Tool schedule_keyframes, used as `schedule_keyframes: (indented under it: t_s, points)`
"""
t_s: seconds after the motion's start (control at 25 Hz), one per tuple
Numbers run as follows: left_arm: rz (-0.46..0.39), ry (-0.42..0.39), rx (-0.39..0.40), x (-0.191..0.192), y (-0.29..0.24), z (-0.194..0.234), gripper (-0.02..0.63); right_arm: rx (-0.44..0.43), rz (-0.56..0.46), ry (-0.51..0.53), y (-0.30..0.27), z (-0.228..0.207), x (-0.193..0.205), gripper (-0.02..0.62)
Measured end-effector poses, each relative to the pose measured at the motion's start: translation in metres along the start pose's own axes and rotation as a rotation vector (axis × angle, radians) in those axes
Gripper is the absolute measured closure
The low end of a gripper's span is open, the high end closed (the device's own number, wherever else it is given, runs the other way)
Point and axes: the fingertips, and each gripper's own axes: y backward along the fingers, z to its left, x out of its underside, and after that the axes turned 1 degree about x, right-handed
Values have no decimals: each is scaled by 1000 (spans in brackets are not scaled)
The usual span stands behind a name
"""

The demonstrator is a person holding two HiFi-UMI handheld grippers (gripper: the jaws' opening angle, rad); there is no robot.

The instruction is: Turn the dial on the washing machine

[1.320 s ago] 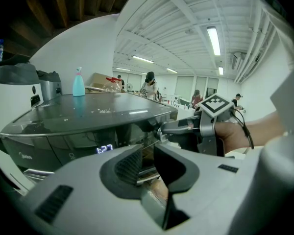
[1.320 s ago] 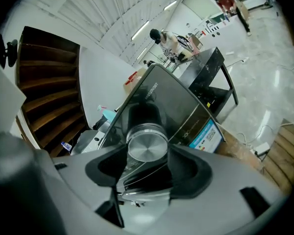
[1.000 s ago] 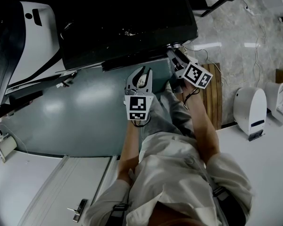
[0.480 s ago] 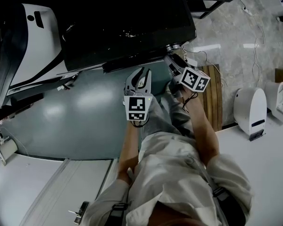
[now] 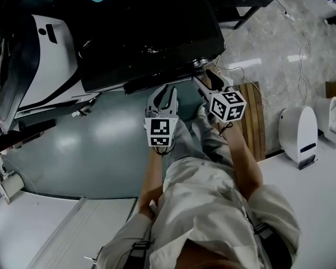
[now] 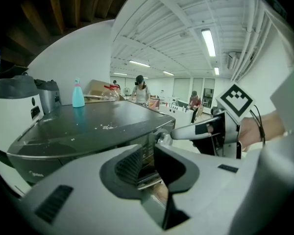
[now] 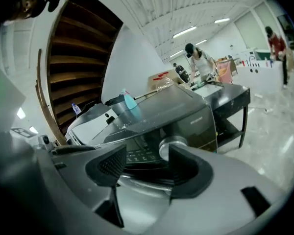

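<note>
The washing machine point(image 5: 145, 32) is a dark top-loader, and its dial point(image 7: 172, 148), a round silver knob, sits on the front control panel at the machine's right-hand corner.

The right gripper point(image 5: 205, 77) is held out on a straightened forearm so that its tips come up to that corner, just beside the dial. It is rolled to one side: its marker cube point(image 5: 228, 106) shows tilted faces from the head view, and the machine leans across the right gripper view. The jaws stand a little apart with nothing clamped between the pads. Through the gap shows the machine's button panel, and the dial sits just beyond the tips, partly behind the right-hand jaw. Whether that jaw touches the knob cannot be told.

The left gripper point(image 5: 166, 91) is held out on the other forearm, in front of the machine's front face and toward the middle of it, short of the panel. It lies level, the flat face of its cube point(image 5: 161, 132) turned up to the head camera. Its jaws are nearly together, with only a narrow slit between them, and they hold nothing. In the left gripper view the machine's front edge shows through the slit.

A teal bottle point(image 6: 78, 94) stands upright on the machine's lid, toward its back.
</note>
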Motion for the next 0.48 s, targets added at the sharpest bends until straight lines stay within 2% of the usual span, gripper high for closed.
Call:
schedule_keyframes:
  t_s: [0.2, 0.48]
  points:
    - [-16, -5, -14, -16, 10, -3, 526, 2, -10, 176, 21, 17, -20, 325]
    - [-25, 0, -47, -31, 32, -8, 527, -3, -28, 298, 50, 35, -39, 327]
